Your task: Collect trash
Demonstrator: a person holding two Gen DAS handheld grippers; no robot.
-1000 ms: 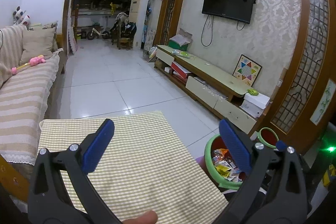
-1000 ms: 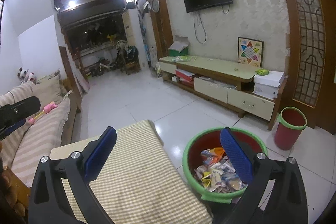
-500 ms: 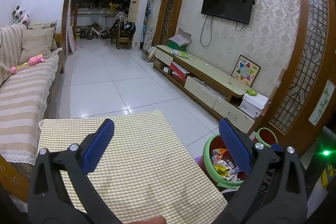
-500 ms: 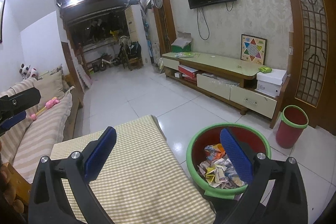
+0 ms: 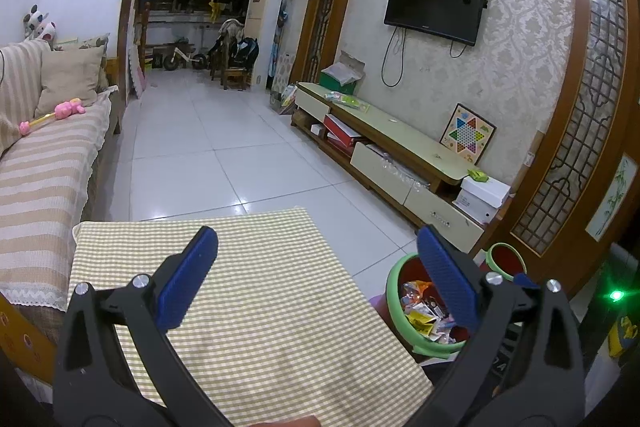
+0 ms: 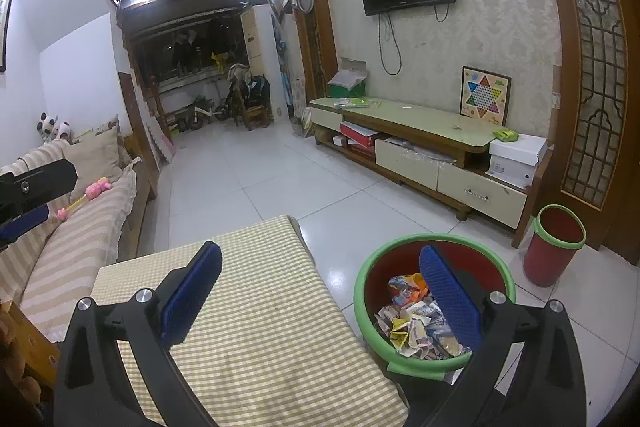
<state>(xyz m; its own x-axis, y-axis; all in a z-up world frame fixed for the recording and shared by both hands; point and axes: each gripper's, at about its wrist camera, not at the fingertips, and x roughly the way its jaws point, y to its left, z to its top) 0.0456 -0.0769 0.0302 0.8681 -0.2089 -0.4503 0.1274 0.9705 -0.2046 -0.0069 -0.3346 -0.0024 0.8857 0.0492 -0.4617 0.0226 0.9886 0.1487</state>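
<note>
A red bin with a green rim (image 6: 432, 241) stands on the floor right of the table and holds crumpled wrappers (image 6: 412, 327). It also shows in the left wrist view (image 5: 398, 267). My right gripper (image 6: 318, 269) is open and empty, one finger over the table, the other over the bin. My left gripper (image 5: 316, 255) is open and empty above the checked tablecloth (image 5: 256, 299). The left gripper's edge shows at the far left of the right wrist view (image 6: 28, 187).
A second, smaller red bin (image 6: 554, 245) stands by the wooden screen. A striped sofa (image 5: 44, 171) with a pink toy (image 5: 68, 109) lies to the left. A long TV cabinet (image 6: 420, 143) runs along the right wall. White tiled floor (image 5: 224, 155) stretches ahead.
Both grippers have risen and drawn back slightly, so the bin and table sit lower and smaller in view. The jaws have stayed open.
</note>
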